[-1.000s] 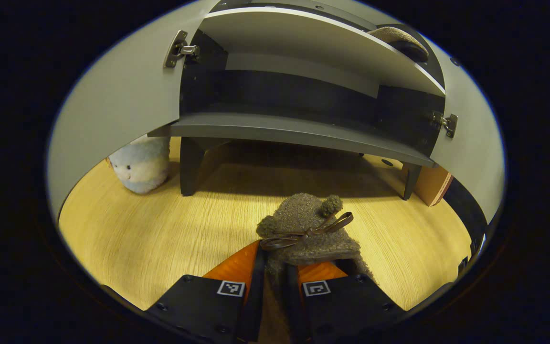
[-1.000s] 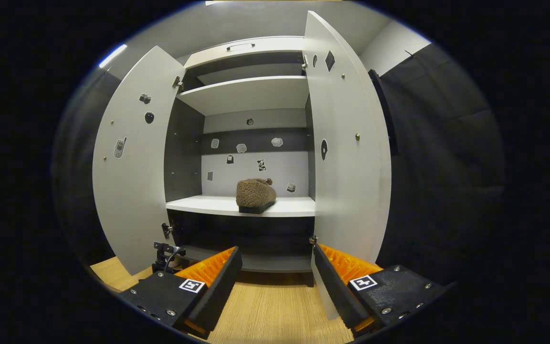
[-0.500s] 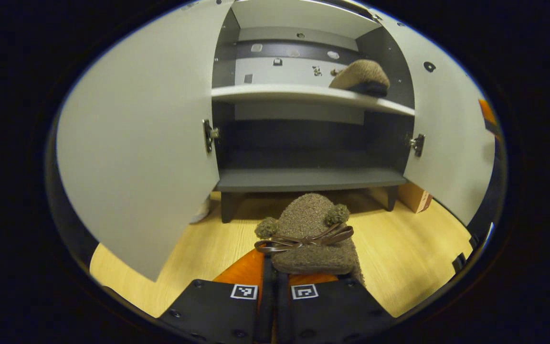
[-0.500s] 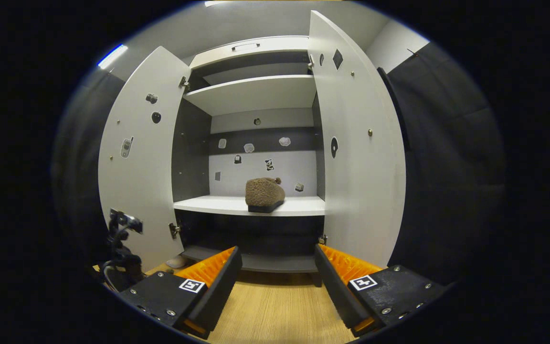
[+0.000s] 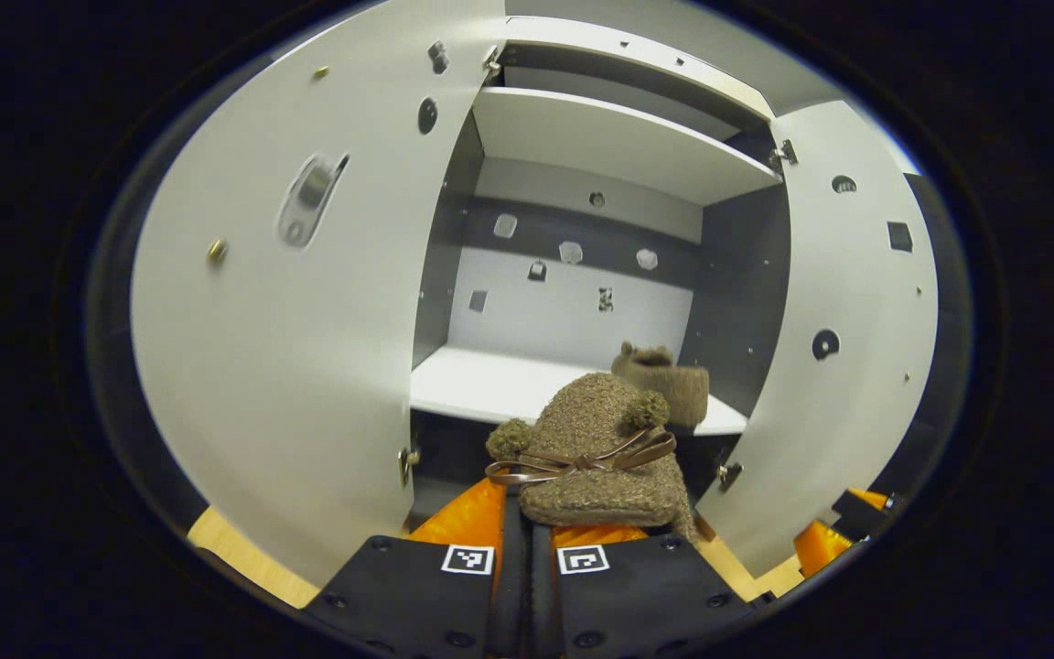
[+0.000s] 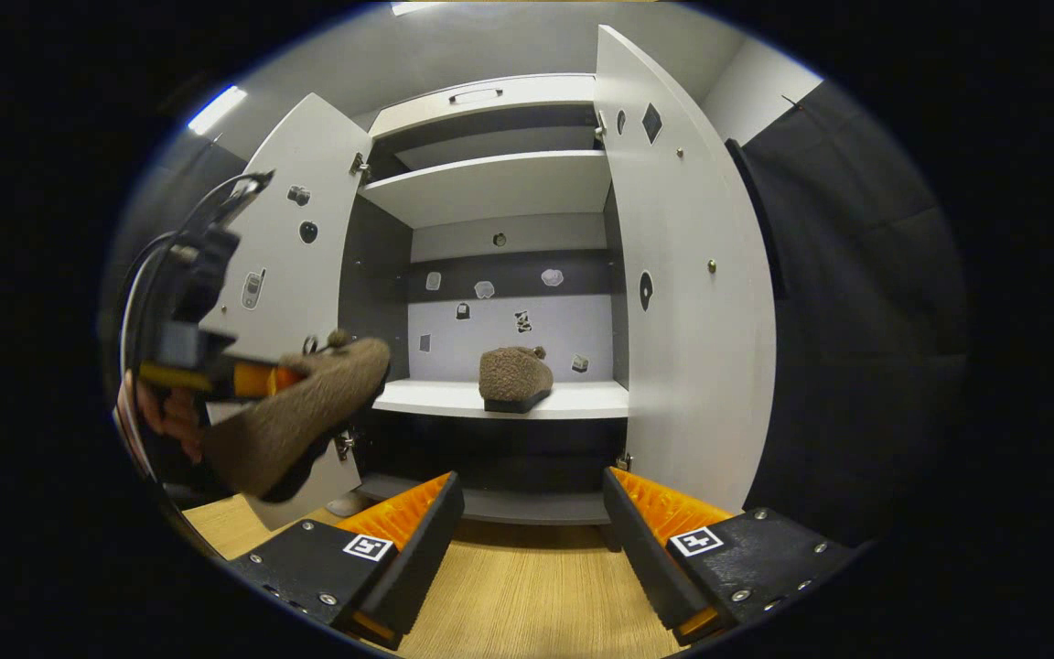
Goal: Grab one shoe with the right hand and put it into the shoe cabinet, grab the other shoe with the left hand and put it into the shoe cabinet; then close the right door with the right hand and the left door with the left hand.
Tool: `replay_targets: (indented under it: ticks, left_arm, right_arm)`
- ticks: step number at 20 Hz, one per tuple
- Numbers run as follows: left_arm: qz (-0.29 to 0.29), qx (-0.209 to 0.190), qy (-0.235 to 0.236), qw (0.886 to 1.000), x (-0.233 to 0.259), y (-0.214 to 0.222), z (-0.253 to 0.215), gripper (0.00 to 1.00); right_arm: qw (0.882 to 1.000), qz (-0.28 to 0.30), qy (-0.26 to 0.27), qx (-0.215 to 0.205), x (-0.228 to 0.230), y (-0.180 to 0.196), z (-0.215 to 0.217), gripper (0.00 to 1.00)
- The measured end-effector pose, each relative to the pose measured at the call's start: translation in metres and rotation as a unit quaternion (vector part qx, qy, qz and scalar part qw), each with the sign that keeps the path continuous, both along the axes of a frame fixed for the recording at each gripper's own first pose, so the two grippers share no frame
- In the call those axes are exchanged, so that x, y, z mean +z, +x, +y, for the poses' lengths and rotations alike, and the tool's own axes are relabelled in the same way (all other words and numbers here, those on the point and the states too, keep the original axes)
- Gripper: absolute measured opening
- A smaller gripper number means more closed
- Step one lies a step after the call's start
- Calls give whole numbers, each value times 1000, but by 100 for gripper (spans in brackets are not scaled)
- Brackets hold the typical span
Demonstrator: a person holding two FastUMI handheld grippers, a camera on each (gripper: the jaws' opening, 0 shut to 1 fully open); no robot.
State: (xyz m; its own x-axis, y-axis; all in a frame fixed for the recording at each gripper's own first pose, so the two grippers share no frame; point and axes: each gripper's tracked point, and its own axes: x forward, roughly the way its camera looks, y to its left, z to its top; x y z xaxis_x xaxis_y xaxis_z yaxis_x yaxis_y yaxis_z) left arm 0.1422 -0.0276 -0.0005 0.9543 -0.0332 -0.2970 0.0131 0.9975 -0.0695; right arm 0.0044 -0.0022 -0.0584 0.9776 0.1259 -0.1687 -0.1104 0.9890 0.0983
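Observation:
My left gripper (image 5: 527, 513) is shut on a fuzzy brown shoe (image 5: 596, 448) with a bow and pompoms, held in the air before the open shoe cabinet (image 5: 573, 302). In the right gripper view that shoe (image 6: 303, 412) hangs at the left, toe toward the middle shelf (image 6: 582, 400), with the left gripper (image 6: 216, 375) and a hand behind it. The other brown shoe (image 6: 515, 377) rests on that shelf, toward its right side (image 5: 664, 383). My right gripper (image 6: 532, 499) is open and empty, low in front of the cabinet. Both doors stand open: left door (image 6: 285, 275), right door (image 6: 682, 302).
The cabinet has an upper shelf (image 6: 490, 183) and a dark bottom shelf (image 6: 500, 503). Wooden floor (image 6: 527, 595) lies in front. Small stickers dot the back panel (image 6: 509, 320) and the doors. Black cloth wall (image 6: 847, 302) stands to the right.
My left gripper has risen from near the floor to the middle shelf's height with the shoe, coming into the right gripper view at the left. The right gripper has barely moved.

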Motion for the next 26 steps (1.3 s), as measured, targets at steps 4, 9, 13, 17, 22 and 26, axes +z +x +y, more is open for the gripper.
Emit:
replay_targets:
  ticks: [4, 9, 13, 17, 22, 26]
  left_arm:
    - [4, -9, -18, 1000, 30, 94, -15, 12]
    - [65, 16, 17, 998, -6, 194, -9, 11]
    - [126, 42, 34, 991, -57, 238, 0, 12]
    - [157, 42, 52, 985, -84, 253, 1, 13]
    - [160, 70, 47, 984, -91, 252, 15, 41]
    - [156, 83, 47, 983, -86, 246, 28, 75]
  right_arm:
    - [1000, -4, -5, -19, 5, -7, -16, 94]
    - [999, 2, -12, -40, 3, -14, -34, 94]
    - [999, 3, -17, -48, 3, -16, -43, 94]
    - [998, 10, -17, -53, -2, -17, -48, 94]
    - [999, 16, -8, -50, -6, -16, -47, 94]
    - [999, 16, -6, -43, -7, -14, -45, 94]
